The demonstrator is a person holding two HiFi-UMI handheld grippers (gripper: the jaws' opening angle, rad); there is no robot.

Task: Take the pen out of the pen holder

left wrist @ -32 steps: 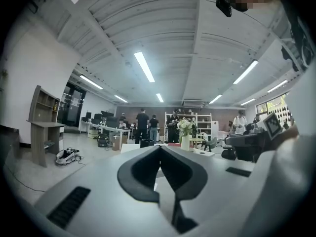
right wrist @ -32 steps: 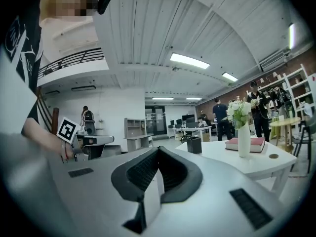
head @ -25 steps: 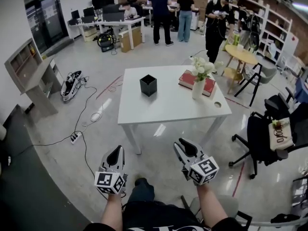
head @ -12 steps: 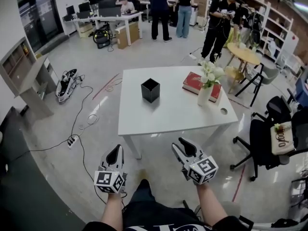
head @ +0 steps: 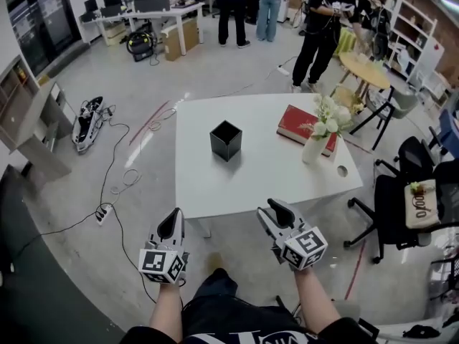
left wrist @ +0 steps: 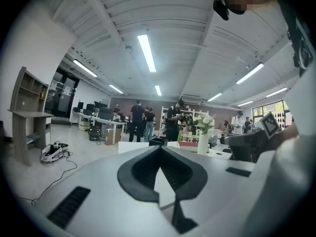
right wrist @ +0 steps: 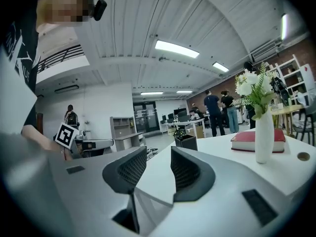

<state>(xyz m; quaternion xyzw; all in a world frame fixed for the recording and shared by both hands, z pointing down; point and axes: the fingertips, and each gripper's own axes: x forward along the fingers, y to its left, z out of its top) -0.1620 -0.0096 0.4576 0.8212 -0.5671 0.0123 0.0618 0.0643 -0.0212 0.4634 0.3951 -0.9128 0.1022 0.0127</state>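
Head view: the pen holder (head: pixel 225 140), a black open-topped cube, stands near the middle of the white bench (head: pixel 208 188). Its inside is dark, so no pen can be made out. At its 3 o'clock lie a red book (head: pixel 301 124) and a white vase (head: pixel 313 150) of flowers. The left gripper (head: pixel 171 225) and right gripper (head: pixel 277 209) hover at 6 o'clock, off the bench's near edge and well apart from the holder.

Left gripper view: the jaws are clenched tip to tip, empty; the holder is only a small dark shape at 12 o'clock.

Right gripper view: the jaws are released (they have just been opening), with nothing between them. The holder stands at 12 o'clock and the vase at 3 o'clock.
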